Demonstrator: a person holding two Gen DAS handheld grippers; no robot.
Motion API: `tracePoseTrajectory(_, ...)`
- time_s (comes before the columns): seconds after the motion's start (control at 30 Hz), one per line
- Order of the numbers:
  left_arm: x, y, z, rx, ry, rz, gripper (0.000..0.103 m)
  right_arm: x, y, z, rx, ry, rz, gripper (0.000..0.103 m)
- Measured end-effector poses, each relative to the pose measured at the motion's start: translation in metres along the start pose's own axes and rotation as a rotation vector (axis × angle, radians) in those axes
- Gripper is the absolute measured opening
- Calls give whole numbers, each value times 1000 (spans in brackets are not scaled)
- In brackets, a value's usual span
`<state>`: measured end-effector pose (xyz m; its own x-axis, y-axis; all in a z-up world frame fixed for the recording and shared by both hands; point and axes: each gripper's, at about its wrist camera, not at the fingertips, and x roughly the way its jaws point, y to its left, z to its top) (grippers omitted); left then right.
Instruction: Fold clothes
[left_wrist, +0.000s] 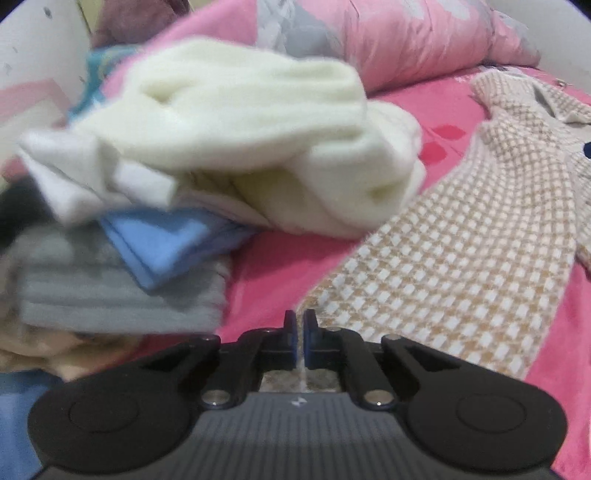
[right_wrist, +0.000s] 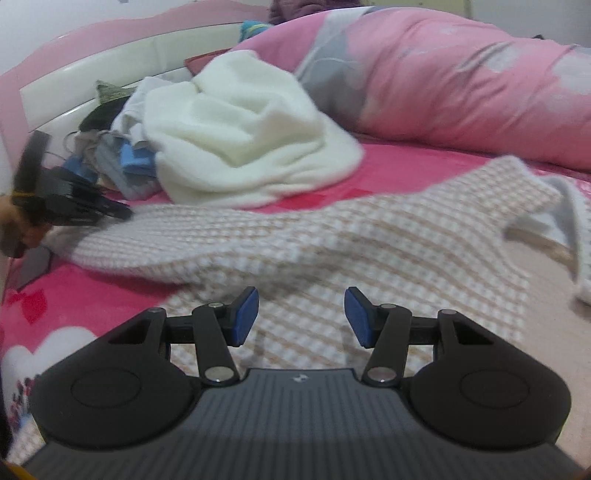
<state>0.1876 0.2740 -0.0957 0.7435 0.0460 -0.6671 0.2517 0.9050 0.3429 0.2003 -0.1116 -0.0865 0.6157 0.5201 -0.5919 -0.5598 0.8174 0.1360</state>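
On pink bedspread (right_wrist: 399, 162): checked garment (right_wrist: 332, 243) spread flat, cream pile (right_wrist: 251, 147) far left.
Left gripper (left_wrist: 300, 325) pinched onto checked garment's near edge; right gripper (right_wrist: 301, 315) parted, empty, above checked garment.

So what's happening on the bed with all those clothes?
A person is folding clothes with a gripper in each hand. A checked sweater lies spread on the pink bedspread. The left gripper is shut on its edge. The right gripper hovers open over the sweater, holding nothing. Behind, a cream fleece sits on a pile of other clothes, beside a pink pillow.
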Motion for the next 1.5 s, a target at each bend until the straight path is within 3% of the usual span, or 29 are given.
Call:
tracePoseTrajectory(0.17,-45,-23,18,223,-203,300,4,-1,-10,-2,-2,-5,-36,51)
tracePoseTrajectory(0.23,-34,-18,20,222,-181,346,4,1,-11,-3,-8,1,-52,51)
tracePoseTrajectory(0.37,16,-13,6,266,-38,376,4,6,-13,-4,-30,30,-83,51)
tracePoseTrajectory(0.57,38,-11,-4,308,37,363,10,7,-16,19,-88,20,-112,51)
tracePoseTrajectory(0.63,30,-3,-3,293,43,346,22,14,-17,37,-103,0,-114,50)
tracePoseTrajectory(0.7,18,9,0,247,50,335,46,26,-16,57,-104,-20,-99,49)
tracePoseTrajectory(0.73,11,18,3,208,59,332,47,35,-14,67,-106,-23,-78,45)
tracePoseTrajectory(0.77,5,26,6,165,64,337,47,44,-11,77,-108,-25,-56,37)
tracePoseTrajectory(0.83,-7,39,10,80,65,373,47,69,-3,90,-113,8,-8,31)
tracePoseTrajectory(0.9,-19,41,11,31,62,370,46,110,3,97,-95,128,24,25)
tracePoseTrajectory(1.0,-37,19,8,27,23,300,46,166,3,96,-70,203,-88,20)
tracePoseTrajectory(1.1,-35,-1,3,48,14,237,46,181,-14,105,121,117,-88,20)
tracePoseTrajectory(1.2,-25,-17,-3,74,19,204,46,174,-26,108,264,92,-69,21)
tracePoseTrajectory(1.27,-8,-14,-5,59,53,193,45,154,-19,111,236,71,-41,23)
tracePoseTrajectory(1.33,10,-5,-8,46,110,249,44,129,1,113,150,79,43,23)
tracePoseTrajectory(1.47,23,23,-13,-29,159,296,44,128,49,113,7,190,274,22)
tracePoseTrajectory(1.5,21,27,-15,-56,162,290,44,142,60,115,-9,211,271,22)
